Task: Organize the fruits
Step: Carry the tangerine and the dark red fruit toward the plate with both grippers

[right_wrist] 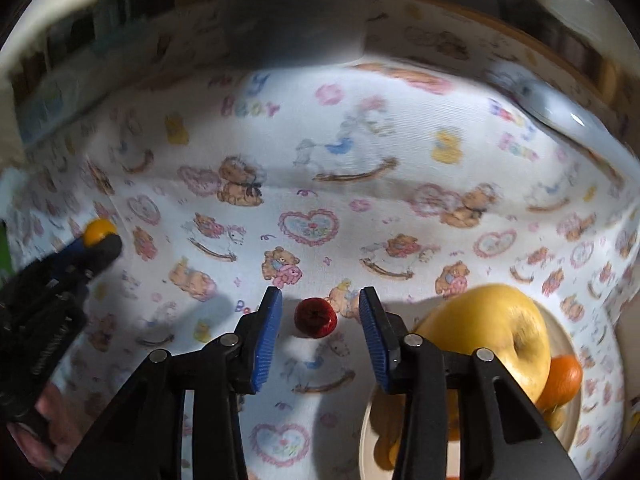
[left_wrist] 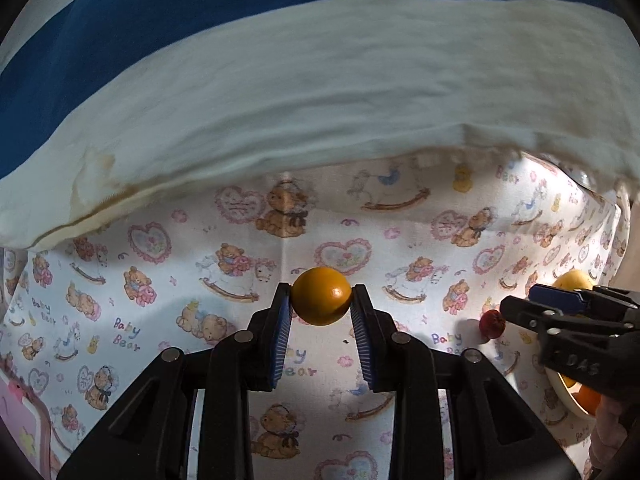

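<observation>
My right gripper (right_wrist: 320, 312) is the nearer one to the red fruit (right_wrist: 315, 317), which lies on the bear-print cloth (right_wrist: 360, 152) dead ahead, just left of the plate (right_wrist: 568, 408) of yellow and orange fruit. Its jaws stand apart, flanking the fruit without touching. My left gripper (left_wrist: 321, 300) clamps a small orange fruit (left_wrist: 321, 296), well left of the plate.

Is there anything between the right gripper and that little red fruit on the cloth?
Nothing visible. The small red fruit lies on the printed cloth just ahead of the right gripper, in line with the gap between its open jaws. The plate of fruit sits off to the right.
</observation>
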Tool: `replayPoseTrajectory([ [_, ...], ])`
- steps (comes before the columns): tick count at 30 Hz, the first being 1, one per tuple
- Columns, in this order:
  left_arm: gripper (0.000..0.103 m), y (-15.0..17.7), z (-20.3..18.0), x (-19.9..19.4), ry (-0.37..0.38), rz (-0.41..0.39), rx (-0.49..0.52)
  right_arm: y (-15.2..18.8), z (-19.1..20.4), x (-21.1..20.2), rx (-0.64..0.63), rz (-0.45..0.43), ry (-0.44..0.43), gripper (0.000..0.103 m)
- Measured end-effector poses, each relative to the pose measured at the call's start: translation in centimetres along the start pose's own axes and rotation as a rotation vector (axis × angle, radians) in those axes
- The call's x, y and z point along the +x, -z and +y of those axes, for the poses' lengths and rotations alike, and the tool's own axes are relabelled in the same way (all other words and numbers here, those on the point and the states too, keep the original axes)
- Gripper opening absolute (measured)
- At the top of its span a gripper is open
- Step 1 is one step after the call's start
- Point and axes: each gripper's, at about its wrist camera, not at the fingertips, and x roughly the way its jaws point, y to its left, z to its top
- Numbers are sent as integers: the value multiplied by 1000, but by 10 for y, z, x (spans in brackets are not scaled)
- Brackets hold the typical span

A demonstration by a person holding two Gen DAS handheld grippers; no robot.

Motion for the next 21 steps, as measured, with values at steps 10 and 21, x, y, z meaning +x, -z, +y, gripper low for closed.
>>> replayPoseTrajectory([
  [10, 29, -2, 0, 10, 3, 1, 6, -7, 29, 37, -132, 94, 85, 37],
  [21, 29, -2, 0, 19, -4, -5, 8, -4, 27, 43, -90, 102, 32, 28],
])
